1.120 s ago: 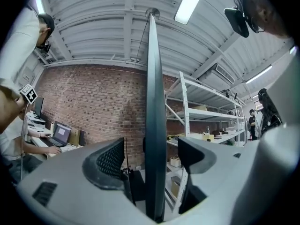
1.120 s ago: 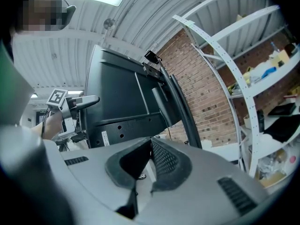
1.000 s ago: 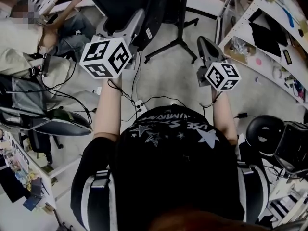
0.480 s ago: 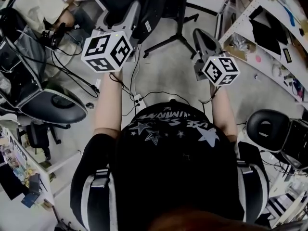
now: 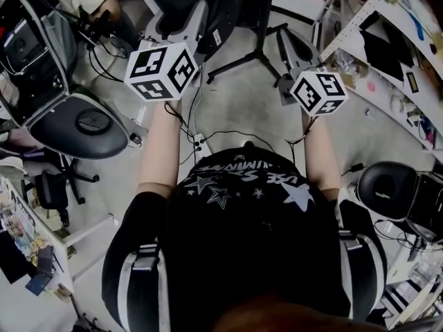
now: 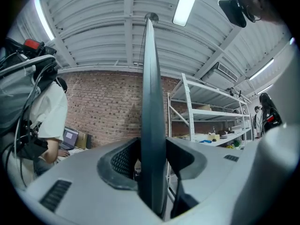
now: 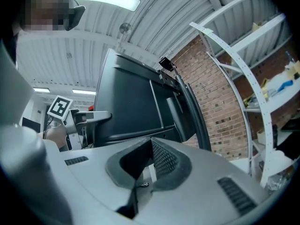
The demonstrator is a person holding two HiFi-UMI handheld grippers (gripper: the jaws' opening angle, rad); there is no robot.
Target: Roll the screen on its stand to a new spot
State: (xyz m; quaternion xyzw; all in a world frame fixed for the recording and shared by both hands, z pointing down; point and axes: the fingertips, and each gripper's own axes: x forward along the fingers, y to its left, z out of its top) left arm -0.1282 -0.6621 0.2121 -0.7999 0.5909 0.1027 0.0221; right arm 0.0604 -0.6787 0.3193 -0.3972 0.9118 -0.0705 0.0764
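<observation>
Our left tool (image 6: pixel 152 159) clamps the screen (image 6: pixel 151 78) edge, our right tool (image 7: pixel 149 165) gapes empty; next we should push the stand (image 5: pixel 261 43) rolling.

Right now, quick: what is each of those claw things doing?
Left gripper: closed on the edge of the screen.
Right gripper: open, holding nothing.

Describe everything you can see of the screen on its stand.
The screen is a large, thin, dark panel standing upright, matte black from behind, with a mounting bracket on its back and a small clip-like device on its top edge. It sits on a black pole stand whose splayed legs rest on the grey floor. The left gripper is clamped on its side edge.
</observation>
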